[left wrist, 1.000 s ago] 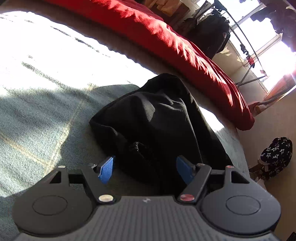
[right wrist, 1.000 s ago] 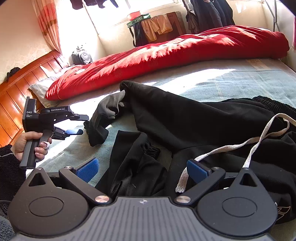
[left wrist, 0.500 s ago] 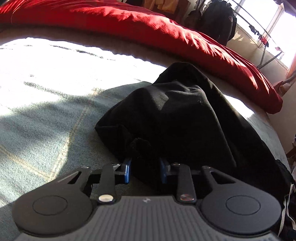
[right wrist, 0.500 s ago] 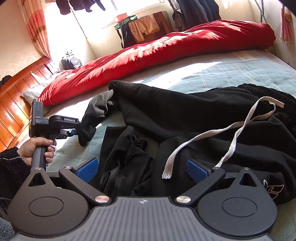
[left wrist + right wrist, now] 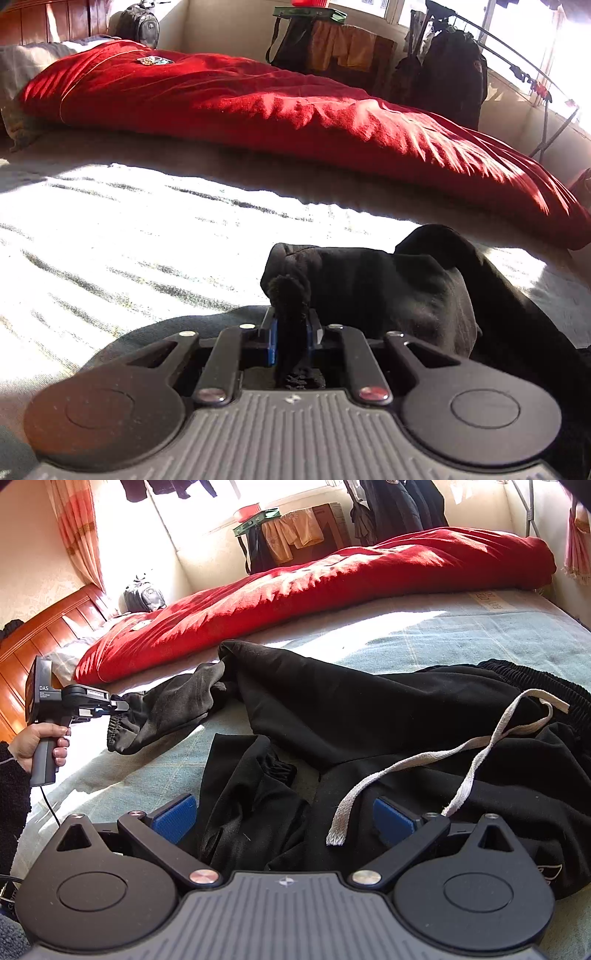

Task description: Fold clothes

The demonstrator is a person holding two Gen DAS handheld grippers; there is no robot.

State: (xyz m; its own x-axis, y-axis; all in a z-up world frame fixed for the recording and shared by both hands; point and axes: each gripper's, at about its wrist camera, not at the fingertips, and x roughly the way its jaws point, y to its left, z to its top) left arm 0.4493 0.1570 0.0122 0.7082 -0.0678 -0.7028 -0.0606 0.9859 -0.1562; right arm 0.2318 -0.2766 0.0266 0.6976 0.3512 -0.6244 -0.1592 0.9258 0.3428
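Black trousers [image 5: 332, 701] lie crumpled on the bed, with a white drawstring [image 5: 406, 768] trailing from the waistband [image 5: 535, 679] at the right. My left gripper [image 5: 291, 317] is shut on the gathered cuff [image 5: 290, 291] of one leg. In the right wrist view, the left gripper [image 5: 118, 707] holds that leg stretched out above the sheet at the far left. My right gripper [image 5: 284, 812] is open low over the other leg's bunched cuff [image 5: 277, 768], and its pads touch no cloth.
A long red quilt [image 5: 332, 576] lies along the far side of the bed. The pale sheet [image 5: 461, 635] shows bare between quilt and trousers. A wooden headboard [image 5: 44, 627] stands at the left. A person's hand [image 5: 40, 738] grips the left tool's handle.
The left jaws closed on the trouser cuff, then lifted it off the sheet and drew the leg out leftwards. The right gripper stayed open and hardly moved.
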